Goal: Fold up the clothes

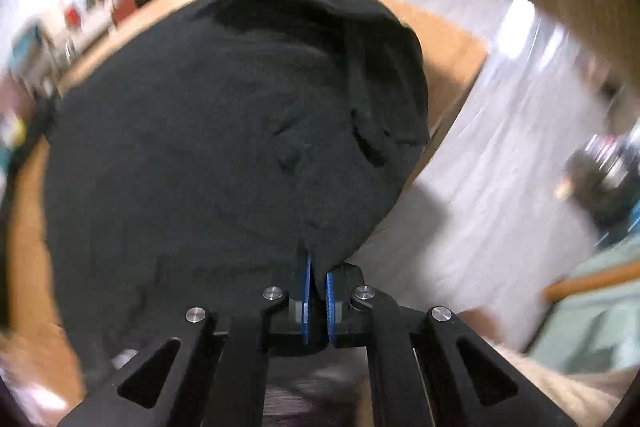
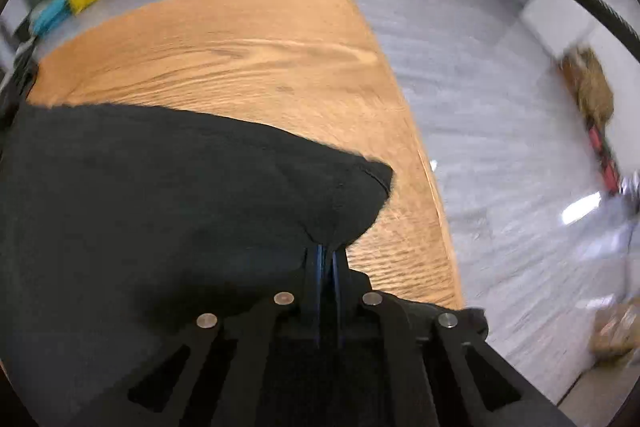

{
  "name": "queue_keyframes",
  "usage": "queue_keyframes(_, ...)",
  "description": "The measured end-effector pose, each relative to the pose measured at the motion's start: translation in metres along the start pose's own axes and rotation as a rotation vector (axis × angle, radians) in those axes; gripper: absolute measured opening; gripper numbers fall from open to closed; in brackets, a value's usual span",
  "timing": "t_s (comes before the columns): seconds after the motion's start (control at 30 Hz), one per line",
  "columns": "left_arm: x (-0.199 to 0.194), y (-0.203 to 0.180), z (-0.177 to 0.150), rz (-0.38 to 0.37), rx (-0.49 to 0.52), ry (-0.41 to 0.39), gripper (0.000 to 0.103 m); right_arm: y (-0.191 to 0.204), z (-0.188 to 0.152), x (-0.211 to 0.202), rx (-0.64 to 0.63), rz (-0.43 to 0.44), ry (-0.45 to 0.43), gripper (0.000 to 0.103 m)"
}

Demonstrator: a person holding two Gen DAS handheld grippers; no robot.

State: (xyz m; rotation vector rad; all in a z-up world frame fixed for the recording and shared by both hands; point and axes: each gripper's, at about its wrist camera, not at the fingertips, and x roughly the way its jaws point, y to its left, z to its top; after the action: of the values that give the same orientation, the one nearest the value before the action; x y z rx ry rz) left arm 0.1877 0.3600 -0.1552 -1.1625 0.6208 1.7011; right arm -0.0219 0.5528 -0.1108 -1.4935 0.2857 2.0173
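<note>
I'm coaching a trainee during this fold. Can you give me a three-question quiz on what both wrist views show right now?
1. True or false: the left gripper is open and clear of the black garment.
2. What surface lies under the garment in the right wrist view?
3. The right gripper is: A) open above the table, B) shut on the garment's edge, C) resting on the floor.

Key: 1. False, it is shut on the cloth. 2. The wooden table. 3. B.

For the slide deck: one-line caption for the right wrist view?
Right gripper pinches a black garment edge above the wooden table.
</note>
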Motion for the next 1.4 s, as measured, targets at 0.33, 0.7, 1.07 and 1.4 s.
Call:
queue_keyframes(0.33, -0.079, 0.149, -0.062, -0.168, -0.595, -0.282, 0.006, 0.120, 0.036, -0.117, -0.228, -0.051, -0.188, 0.005)
queue_keyframes(0.7, -0.113, 0.232, -0.167, 0.067, -0.930, -0.291, 0.004, 0.290, 0.060, -0.082, -0.361, 0.055, -0.145, 0.005)
queue_keyframes(1.07, -0.112, 0.252, -0.159, 0.046, -0.895, -0.258, 0.003, 0.332, 0.061, -0.038, -0.379, 0.119, -0.071, 0.011)
queue_keyframes(1.4, -0.105, 0.223, -0.139, 0.059, -0.737, -0.146, 0.068, 0.278, 0.050, -0.067, -0.306, 0.215, -0.139, 0.065)
